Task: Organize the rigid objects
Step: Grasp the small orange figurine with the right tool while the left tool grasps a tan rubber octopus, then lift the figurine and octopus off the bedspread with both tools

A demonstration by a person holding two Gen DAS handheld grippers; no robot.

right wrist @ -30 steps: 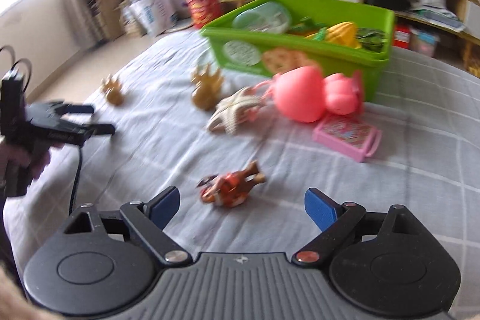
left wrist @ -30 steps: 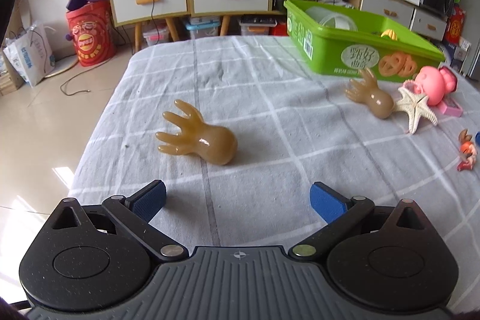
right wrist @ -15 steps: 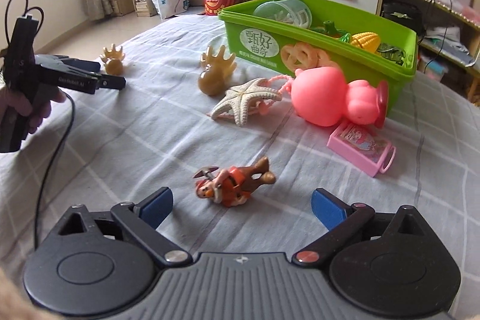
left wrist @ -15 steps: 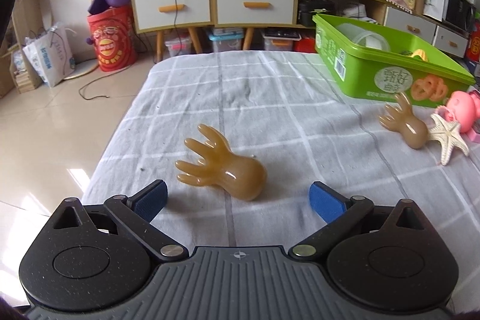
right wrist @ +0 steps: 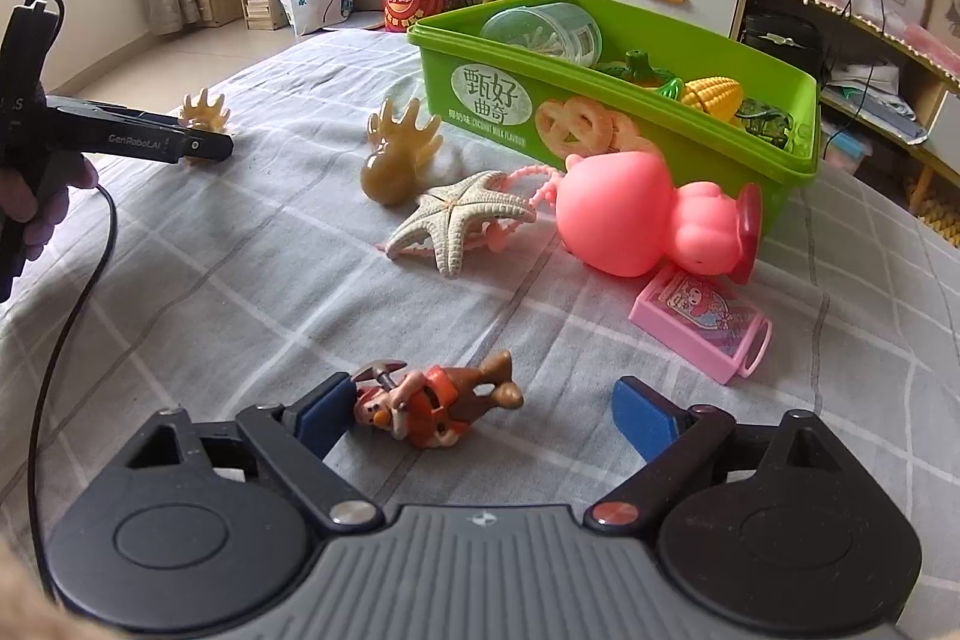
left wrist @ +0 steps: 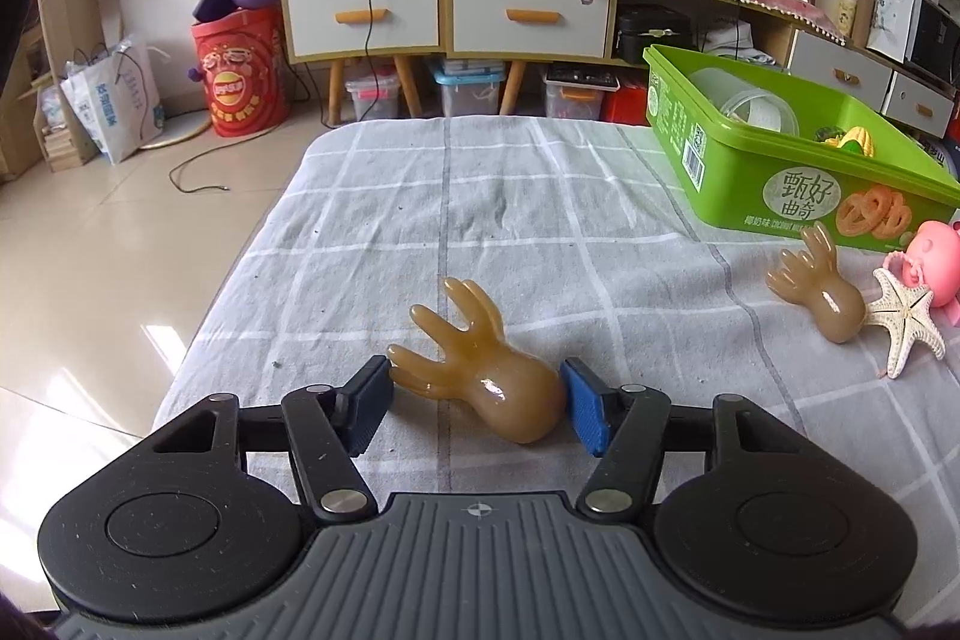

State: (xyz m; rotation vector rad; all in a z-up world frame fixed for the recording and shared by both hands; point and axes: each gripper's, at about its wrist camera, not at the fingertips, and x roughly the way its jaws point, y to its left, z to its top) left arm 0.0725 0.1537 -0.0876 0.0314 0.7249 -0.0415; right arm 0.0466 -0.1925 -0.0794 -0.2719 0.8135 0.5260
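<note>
Stock laid out on a bed under a grey checked sheet (left wrist: 540, 196), listed left to right

1. Amber hand-shaped toy (left wrist: 480, 370): glossy, translucent, bulbous base with stubby splayed prongs, lying on its side near the sheet's left edge. The left gripper (left wrist: 477, 403) brackets it, fingers closing; the blue pads touch a prong tip on one side and the base on the other, apparently a pinch across its length for lifting.

2. Second amber hand toy (right wrist: 399, 154): same form, lying well apart to the right, just beside the starfish.

3. Starfish (right wrist: 459, 217): pale, matt, ridged, five stiff arms, flat on the sheet.

4. Small brown-and-orange figurine (right wrist: 435, 403): hard, glossy, irregular, on its side between the fingers of the right gripper (right wrist: 486, 415). These are closing but spread; the left pad is at the figurine's head, the right pad clear of it.

5. Pink squeeze toy (right wrist: 648, 217): smooth, rounded, tipped over against the bin.

6. Pink flat case (right wrist: 702, 319): rectangular, printed lid, loop handle.

7. Green plastic bin (right wrist: 504, 100): rigid, open-topped, far right of the bed, already holding a clear tub, toy corn and other pieces; judged the collecting point
</note>
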